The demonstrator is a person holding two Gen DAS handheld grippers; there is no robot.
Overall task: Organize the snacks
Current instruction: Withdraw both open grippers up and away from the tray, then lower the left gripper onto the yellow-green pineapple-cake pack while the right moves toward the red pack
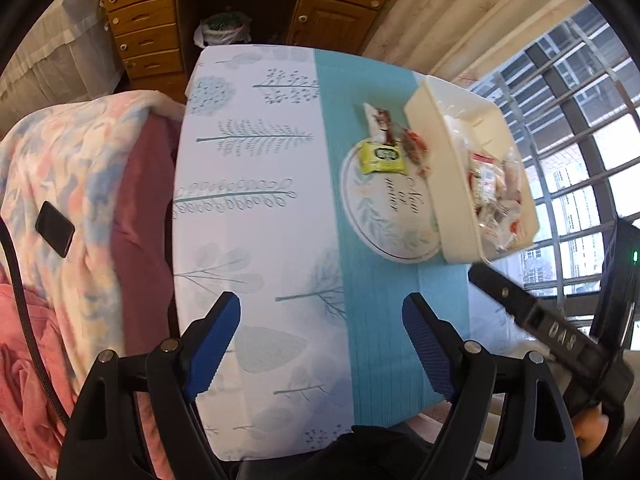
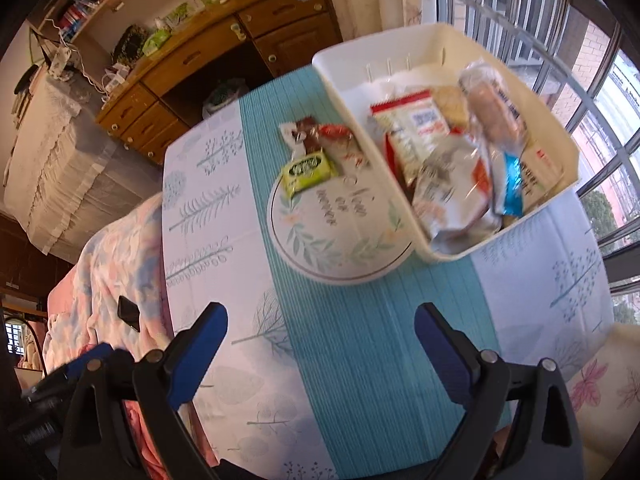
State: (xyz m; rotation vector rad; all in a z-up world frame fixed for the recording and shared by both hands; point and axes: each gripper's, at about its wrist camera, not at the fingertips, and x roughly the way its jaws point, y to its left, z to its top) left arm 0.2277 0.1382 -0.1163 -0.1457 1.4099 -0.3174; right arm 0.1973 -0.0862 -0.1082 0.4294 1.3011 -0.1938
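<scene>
A cream bin holding several snack packets stands on the table's far right. Beside it on the tablecloth lie a yellow-green packet, a brown-and-white packet and a red-wrapped snack. My left gripper hovers open over the near part of the table, nothing between its blue pads. My right gripper is likewise open and empty, nearer the bin. In the left wrist view the right gripper's black body shows at the right edge.
The table carries a white and teal leaf-print cloth with a round printed emblem. A blanket-covered seat with a black phone stands left of the table. A wooden desk with drawers is behind; barred windows lie right.
</scene>
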